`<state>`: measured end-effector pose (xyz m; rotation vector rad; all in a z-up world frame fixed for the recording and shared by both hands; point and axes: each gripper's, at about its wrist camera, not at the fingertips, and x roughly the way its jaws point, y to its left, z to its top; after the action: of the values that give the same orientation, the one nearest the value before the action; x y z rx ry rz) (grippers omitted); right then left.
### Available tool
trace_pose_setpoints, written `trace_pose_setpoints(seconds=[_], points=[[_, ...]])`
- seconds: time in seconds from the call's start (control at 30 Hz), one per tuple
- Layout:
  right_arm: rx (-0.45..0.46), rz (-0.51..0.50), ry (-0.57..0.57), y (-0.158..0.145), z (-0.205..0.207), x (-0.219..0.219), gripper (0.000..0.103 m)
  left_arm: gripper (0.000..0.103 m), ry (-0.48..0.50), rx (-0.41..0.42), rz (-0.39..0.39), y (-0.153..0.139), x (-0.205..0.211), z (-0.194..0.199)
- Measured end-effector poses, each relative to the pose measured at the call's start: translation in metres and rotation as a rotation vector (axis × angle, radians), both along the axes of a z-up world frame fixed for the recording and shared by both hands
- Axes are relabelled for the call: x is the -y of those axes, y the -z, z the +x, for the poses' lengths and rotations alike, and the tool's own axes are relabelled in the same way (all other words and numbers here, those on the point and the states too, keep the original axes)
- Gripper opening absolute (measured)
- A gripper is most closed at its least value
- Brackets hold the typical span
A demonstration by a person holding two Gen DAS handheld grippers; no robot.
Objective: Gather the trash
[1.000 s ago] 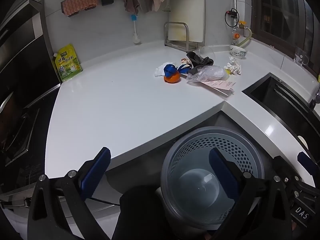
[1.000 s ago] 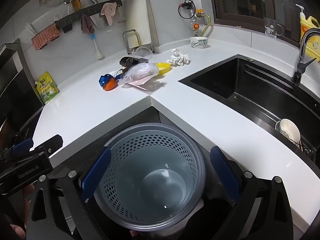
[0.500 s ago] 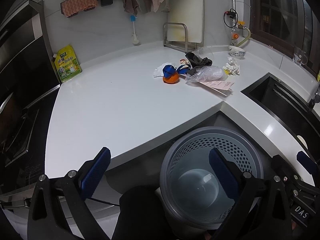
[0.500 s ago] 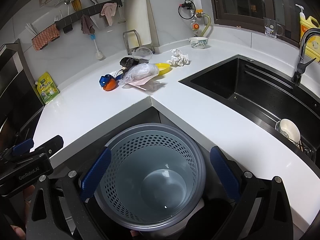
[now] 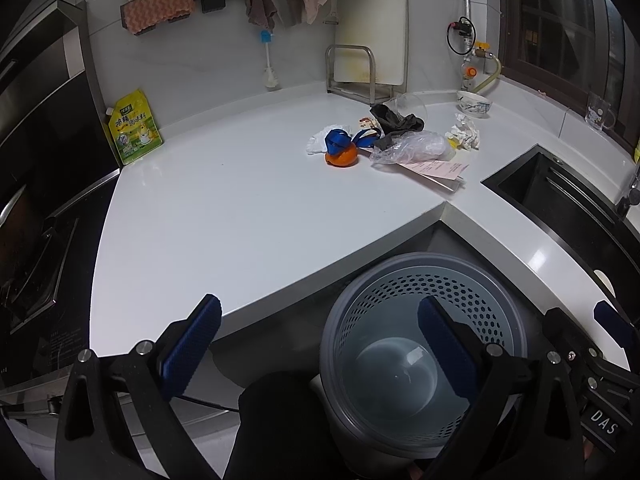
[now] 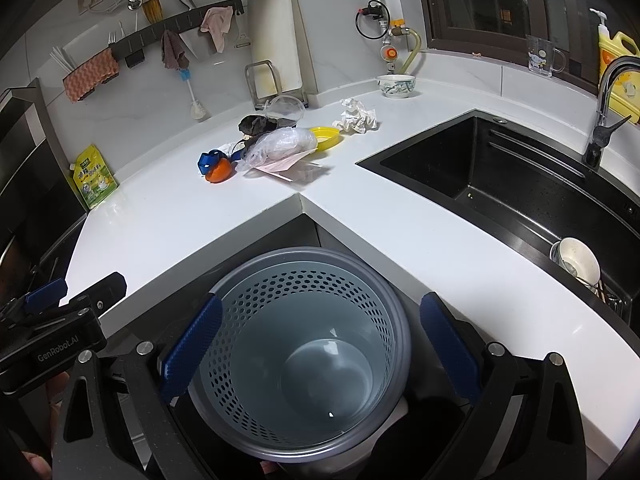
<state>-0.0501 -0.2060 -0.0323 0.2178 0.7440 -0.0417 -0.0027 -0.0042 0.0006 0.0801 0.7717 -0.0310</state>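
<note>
A pile of trash lies on the white counter [image 5: 240, 216] near the inner corner: an orange peel [image 5: 341, 156] with a blue strap, a clear plastic bag [image 5: 412, 147], a pink receipt [image 5: 434, 169], a black rag [image 5: 396, 121] and crumpled paper [image 5: 464, 136]. The right wrist view shows the same bag [image 6: 280, 144], peel [image 6: 218, 169], a yellow lid [image 6: 326, 135] and the paper [image 6: 356, 116]. An empty grey perforated bin [image 6: 296, 336] stands on the floor below the corner; it also shows in the left wrist view [image 5: 420, 336]. My left gripper [image 5: 320, 344] and right gripper [image 6: 316, 344] are both open and empty above the bin.
A black sink [image 6: 520, 184] with a bowl [image 6: 576, 260] lies to the right, with a tap [image 6: 604, 120]. A green pouch [image 5: 132, 128] leans at the back left by the stove [image 5: 32, 240]. A cutting board rack [image 5: 356, 76] and a small bowl [image 5: 474, 104] stand at the back.
Both grippers have drifted very slightly; the view has hardly shifted. Nothing was taken hold of or moved.
</note>
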Motion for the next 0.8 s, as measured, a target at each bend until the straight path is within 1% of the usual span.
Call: trace_pose_setpoints(seconds=[0.8], points=[[0.003,-0.003,0.005,-0.0008,-0.0001,0.0018,0.094,0.097,0.002,0.001,0.002,0.0005,0.0016,-0.0011]])
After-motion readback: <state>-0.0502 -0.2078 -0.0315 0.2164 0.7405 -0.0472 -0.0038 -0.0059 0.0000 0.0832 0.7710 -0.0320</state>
